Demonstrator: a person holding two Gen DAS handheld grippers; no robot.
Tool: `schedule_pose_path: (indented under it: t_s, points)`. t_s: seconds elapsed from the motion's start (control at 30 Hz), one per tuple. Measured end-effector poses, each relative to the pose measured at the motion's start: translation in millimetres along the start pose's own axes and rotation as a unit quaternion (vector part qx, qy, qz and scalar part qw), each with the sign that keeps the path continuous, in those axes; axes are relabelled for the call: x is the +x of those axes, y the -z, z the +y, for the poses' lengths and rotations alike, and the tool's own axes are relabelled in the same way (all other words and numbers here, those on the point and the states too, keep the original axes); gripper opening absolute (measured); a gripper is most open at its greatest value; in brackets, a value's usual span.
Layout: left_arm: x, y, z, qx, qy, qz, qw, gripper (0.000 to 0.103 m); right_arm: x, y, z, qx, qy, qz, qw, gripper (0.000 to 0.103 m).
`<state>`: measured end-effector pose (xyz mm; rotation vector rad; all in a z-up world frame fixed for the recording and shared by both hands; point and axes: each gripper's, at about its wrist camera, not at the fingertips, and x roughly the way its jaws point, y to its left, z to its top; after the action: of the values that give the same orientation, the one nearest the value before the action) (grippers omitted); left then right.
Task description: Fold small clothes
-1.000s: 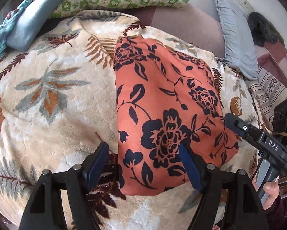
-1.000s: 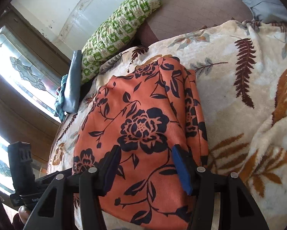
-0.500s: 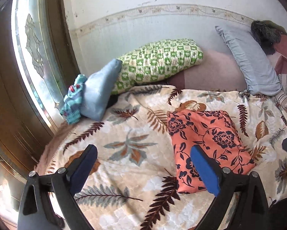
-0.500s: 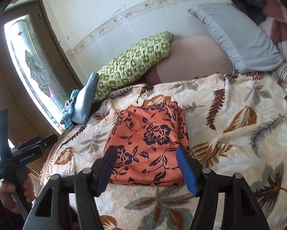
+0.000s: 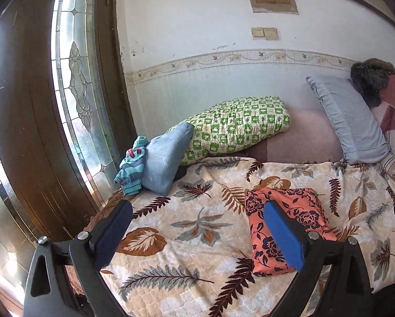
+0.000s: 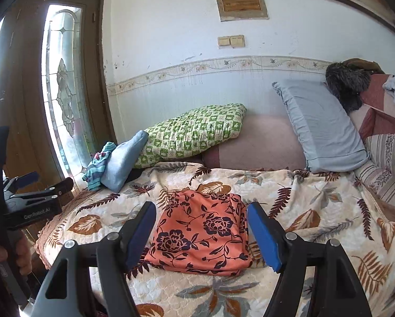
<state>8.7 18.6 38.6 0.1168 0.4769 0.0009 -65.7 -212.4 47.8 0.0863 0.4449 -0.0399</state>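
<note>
Orange floral folded cloth rectangle (image 6: 202,231) lay on leaf-print quilted blanket (image 6: 316,211), long axis near-to-far. My right gripper (image 6: 201,233) hung above near edge, centred, nearer; left gripper (image 5: 197,233) off to left. Both released, jaws just widened, nothing between.

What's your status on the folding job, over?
Left gripper open, empty; right gripper open, empty, jaws just widening. Orange floral garment folded flat on leaf-print blanket. Nothing in the way.
</note>
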Motion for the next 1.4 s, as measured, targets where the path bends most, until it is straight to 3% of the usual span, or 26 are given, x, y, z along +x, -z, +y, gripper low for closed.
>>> schedule_pose_path:
  t_s: [0.23,0.47,0.6,1.4]
  points:
    - [-14,-4,5,0.002,0.008,-0.021,0.9998,0.100,5,-1,9,0.014,0.005,0.014,1.000,0.078]
    - [5,8,3,-0.003,0.024,0.010,0.9997,0.101,23,10,13,0.009,0.024,0.052,0.998,0.078]
    - [18,13,-3,-0.005,0.032,0.031,0.9990,0.101,26,10,11,0.011,0.032,0.052,0.998,0.078]
    - [18,17,-8,-0.007,0.047,0.040,0.9981,0.101,33,20,12,0.023,0.021,0.067,0.997,0.078]
